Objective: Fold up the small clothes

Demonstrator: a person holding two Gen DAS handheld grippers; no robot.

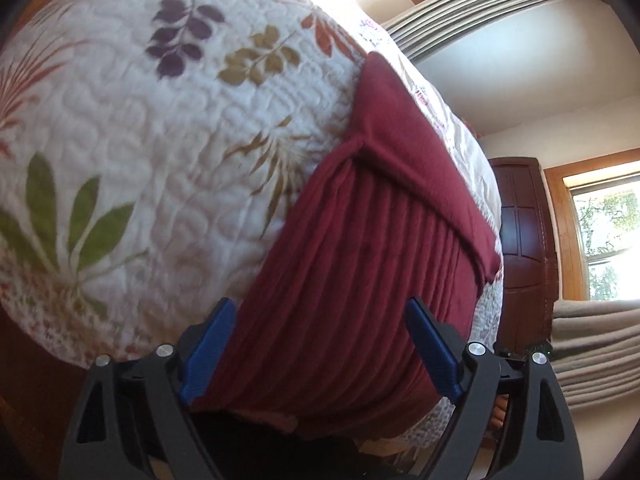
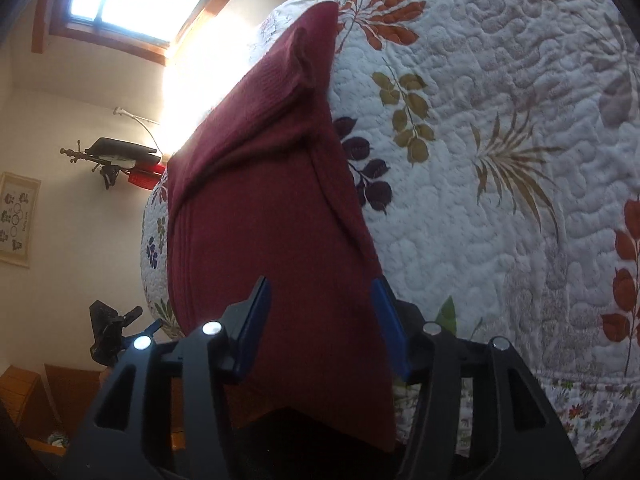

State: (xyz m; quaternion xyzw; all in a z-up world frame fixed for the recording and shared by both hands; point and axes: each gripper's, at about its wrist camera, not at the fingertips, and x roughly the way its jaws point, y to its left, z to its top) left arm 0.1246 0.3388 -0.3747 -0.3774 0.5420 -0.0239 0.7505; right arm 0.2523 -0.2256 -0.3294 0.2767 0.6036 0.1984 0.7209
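Quilt under all, with maroon garment lying near its edge. Left gripper spread wide around the hem; right gripper likewise released, probably lined up to pinch for a fold.

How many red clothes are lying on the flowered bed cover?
1. One dark red garment lies on the quilt, near its edge, between the open fingers of both hand-held grippers; it also shows in the right wrist view. Others may lie outside the views.
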